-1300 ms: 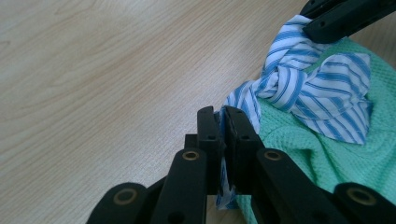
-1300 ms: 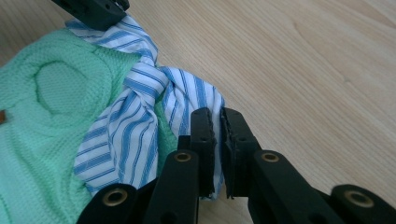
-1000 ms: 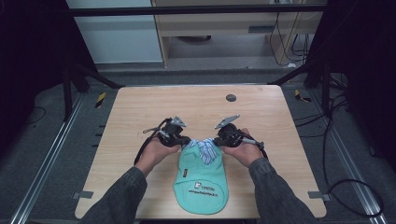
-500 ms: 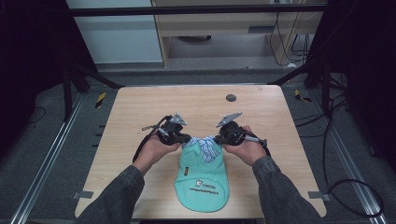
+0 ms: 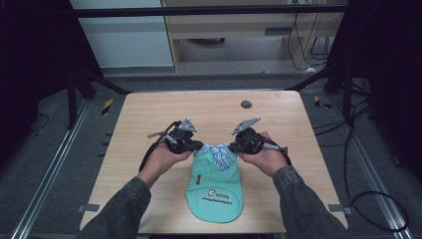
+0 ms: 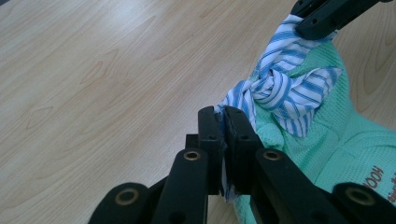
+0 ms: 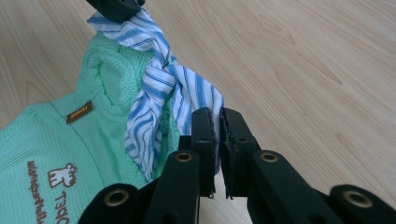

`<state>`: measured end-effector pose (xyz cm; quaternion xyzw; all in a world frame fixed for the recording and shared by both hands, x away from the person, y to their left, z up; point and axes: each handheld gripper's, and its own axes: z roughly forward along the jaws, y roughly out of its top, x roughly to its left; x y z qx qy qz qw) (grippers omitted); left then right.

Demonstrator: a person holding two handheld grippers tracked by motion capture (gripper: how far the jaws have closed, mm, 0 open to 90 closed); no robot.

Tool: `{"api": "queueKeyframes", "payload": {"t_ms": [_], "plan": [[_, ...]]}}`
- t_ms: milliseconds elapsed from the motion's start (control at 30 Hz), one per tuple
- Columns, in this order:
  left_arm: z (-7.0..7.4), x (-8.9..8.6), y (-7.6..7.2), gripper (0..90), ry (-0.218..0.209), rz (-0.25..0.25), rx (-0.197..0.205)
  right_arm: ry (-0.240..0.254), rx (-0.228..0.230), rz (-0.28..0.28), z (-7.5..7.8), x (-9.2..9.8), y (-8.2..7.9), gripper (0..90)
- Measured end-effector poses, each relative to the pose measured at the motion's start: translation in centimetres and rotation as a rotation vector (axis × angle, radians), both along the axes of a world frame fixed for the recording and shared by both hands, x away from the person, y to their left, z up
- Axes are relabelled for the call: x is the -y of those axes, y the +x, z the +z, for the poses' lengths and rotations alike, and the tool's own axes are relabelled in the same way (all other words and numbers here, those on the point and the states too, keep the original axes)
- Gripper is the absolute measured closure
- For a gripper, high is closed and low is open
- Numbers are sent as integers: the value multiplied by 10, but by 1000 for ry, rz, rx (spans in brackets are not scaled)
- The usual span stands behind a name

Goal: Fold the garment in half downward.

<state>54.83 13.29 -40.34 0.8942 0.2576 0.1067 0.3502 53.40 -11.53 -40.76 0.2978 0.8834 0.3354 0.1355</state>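
A small mint-green knitted garment with brown printed lettering lies on the light wooden table, in the lower middle of the high view, its rounded hem toward the bottom edge and its neck toward the centre of the frame. At the neck sits a blue-and-white striped cloth collar, tied in a knot, with one end running out to each side. The left gripper, just left of centre in the high view, is clamped tight on the left end of the striped collar; in the left gripper view its two black jaws meet at lower centre with the striped fabric pinched between them, the knot lying up and to the right. The right gripper, just right of centre, is likewise closed on the other end; in the right gripper view the jaws pinch the striped cloth at centre, with the green knit and a small brown label at the left. The other gripper's black jaw tips show at the top edge of each gripper view, holding the far end. A small dark round disc lies on the table in the upper middle.
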Motion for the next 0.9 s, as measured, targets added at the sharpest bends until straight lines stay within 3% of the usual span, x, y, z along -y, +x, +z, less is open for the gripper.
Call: {"api": "queueKeyframes", "payload": {"t_ms": [300,900], "plan": [[8,-1,1,860,0,-5,14,-11,21,11,10,-1,-1,846],[25,-1,4,860,39,-22,45,-44,53,39,24,-6,2,844]]}}
